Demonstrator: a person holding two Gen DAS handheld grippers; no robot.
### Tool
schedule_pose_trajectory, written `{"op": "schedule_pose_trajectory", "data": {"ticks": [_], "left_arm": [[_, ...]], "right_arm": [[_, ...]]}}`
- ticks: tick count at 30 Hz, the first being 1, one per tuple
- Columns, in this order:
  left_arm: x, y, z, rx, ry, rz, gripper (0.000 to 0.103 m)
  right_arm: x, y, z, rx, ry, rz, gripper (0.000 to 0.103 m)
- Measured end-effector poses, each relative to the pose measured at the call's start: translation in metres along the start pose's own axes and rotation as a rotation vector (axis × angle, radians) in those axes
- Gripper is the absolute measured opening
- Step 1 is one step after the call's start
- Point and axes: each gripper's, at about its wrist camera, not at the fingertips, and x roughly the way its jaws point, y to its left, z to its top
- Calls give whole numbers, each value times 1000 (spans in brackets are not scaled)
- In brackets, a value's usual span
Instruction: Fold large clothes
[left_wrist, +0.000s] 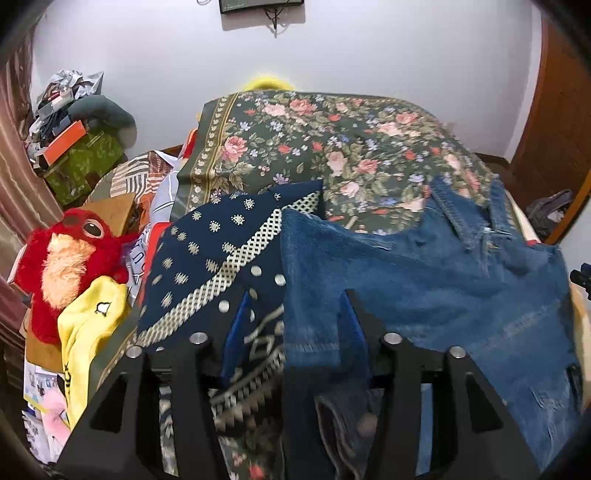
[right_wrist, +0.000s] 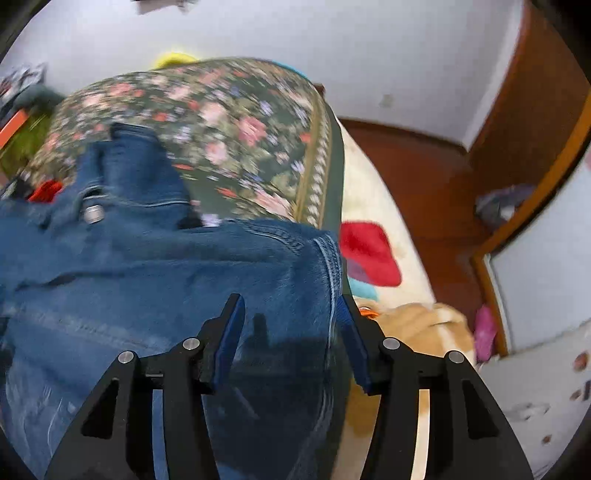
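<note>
A pair of blue jeans lies spread over a floral bedspread, waistband toward the far side. My left gripper hangs over the jeans' left edge, jaws apart. The denim edge and a navy patterned cloth lie between its blue pads, and neither pad presses on them. In the right wrist view, my right gripper straddles the right edge of the jeans, also with its jaws apart. The denim sits loose between them, and the picture is blurred. A metal button shows near the waistband.
A red plush toy and a yellow cloth crowd the bed's left side, with a heap of boxes and bags behind. Right of the jeans lies a cream blanket with a red patch, then wooden floor and a wooden door.
</note>
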Motion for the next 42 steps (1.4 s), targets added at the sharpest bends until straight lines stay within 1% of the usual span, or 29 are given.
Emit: {"op": "schedule_pose_trajectory", "data": {"ticks": [2, 3, 4, 6, 8, 9, 10, 11, 13, 15, 17, 20, 24, 26, 31, 34, 36, 38, 39, 42], "left_arm": [[-19, -2, -4, 7, -19, -5, 58], [-29, -3, -7, 14, -28, -6, 59], [-41, -5, -11, 24, -38, -8, 60], [-61, -7, -18, 39, -56, -15, 63], [-80, -9, -26, 46, -71, -24, 70], [-91, -9, -31, 49, -80, -31, 71], [-100, -9, -37, 51, -83, -34, 76], [-106, -9, -41, 52, -83, -31, 85], [-123, -10, -54, 63, -101, -23, 89], [-135, -10, -66, 77, -114, -16, 90], [-143, -10, -79, 87, -105, -12, 92], [-151, -7, -104, 73, -82, -45, 94], [-149, -2, -139, 42, -34, -70, 94], [-144, 3, -158, 18, 6, -75, 94], [-123, 22, -197, -91, 125, -134, 94], [-109, 33, -222, -180, 201, -191, 94], [-99, 38, -238, -250, 260, -266, 94], [-90, 39, -251, -301, 301, -326, 94], [-86, 38, -258, -320, 323, -350, 94], [-77, 33, -269, -344, 360, -388, 94]], "right_arm": [[-27, 9, -5, -36, -41, 4, 56], [-37, 13, -6, -52, -54, 3, 59], [-48, 17, -8, -68, -69, 3, 64], [-71, 24, -13, -89, -107, 11, 66], [-89, 30, -17, -102, -130, 23, 68], [-98, 32, -22, -106, -137, 26, 71], [-103, 34, -25, -106, -143, 28, 76], [-110, 36, -30, -103, -152, 31, 81], [-123, 39, -42, -100, -165, 44, 82], [-131, 41, -55, -91, -168, 51, 83], [-136, 40, -69, -79, -153, 60, 83], [-137, 40, -93, -65, -114, 68, 83], [-137, 34, -126, -16, -69, 79, 83], [-135, 28, -139, 18, -33, 92, 83], [-127, 11, -170, 107, 45, 117, 83], [-123, 1, -183, 168, 76, 131, 83], [-121, -6, -194, 217, 94, 150, 83], [-119, -14, -201, 263, 112, 170, 83], [-117, -16, -205, 279, 120, 178, 83], [-113, -22, -212, 326, 148, 228, 83]]}}
